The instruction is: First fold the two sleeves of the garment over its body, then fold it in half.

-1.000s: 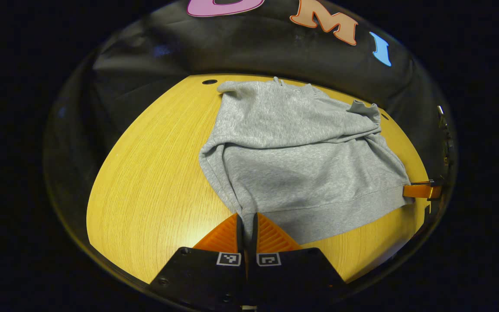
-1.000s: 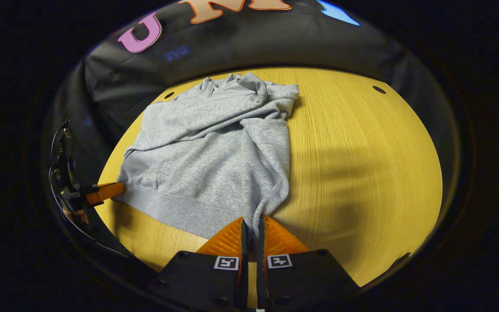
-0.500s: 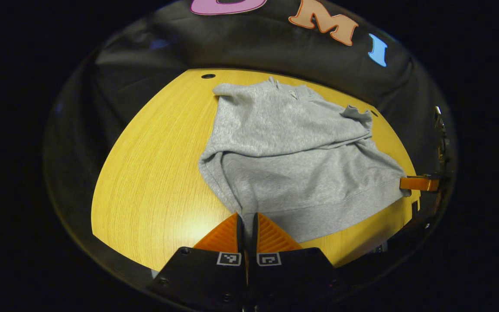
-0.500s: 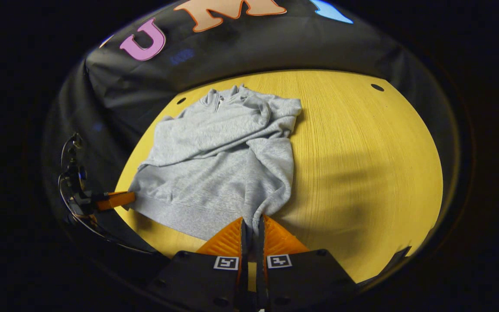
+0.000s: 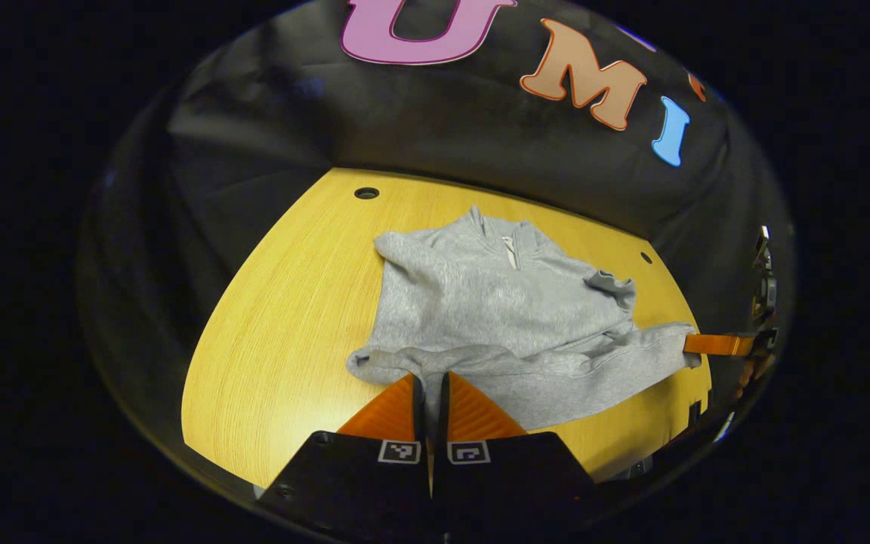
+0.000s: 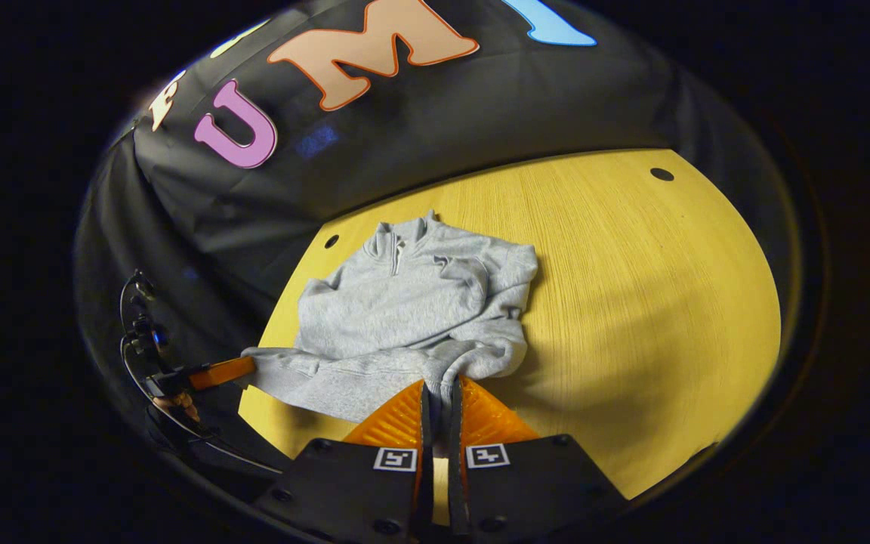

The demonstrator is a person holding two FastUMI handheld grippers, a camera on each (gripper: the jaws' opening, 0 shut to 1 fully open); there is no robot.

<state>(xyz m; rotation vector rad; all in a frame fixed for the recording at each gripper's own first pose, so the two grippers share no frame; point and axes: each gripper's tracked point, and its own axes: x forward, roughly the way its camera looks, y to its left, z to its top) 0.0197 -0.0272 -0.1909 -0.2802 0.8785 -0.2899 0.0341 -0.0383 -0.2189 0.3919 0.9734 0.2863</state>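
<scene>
Grippers, 2 of them, nearest: left gripper point(image 5: 429, 393) and right gripper point(image 6: 439, 400) each clamped on a hem corner of the grey sweatshirt point(image 5: 510, 317), lifted off the yellow table point(image 5: 284, 317). Beyond, collar end lies flat w/ sleeves folded in. Risk: uneven pull skews the fold, sleeves slip out.

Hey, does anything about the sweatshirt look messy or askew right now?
Yes. The grey sweatshirt has a folded sleeve bunched in wrinkles near the collar, not flat. The left claw and right claw each pinch a hem corner, lifted off the wooden table.
</scene>
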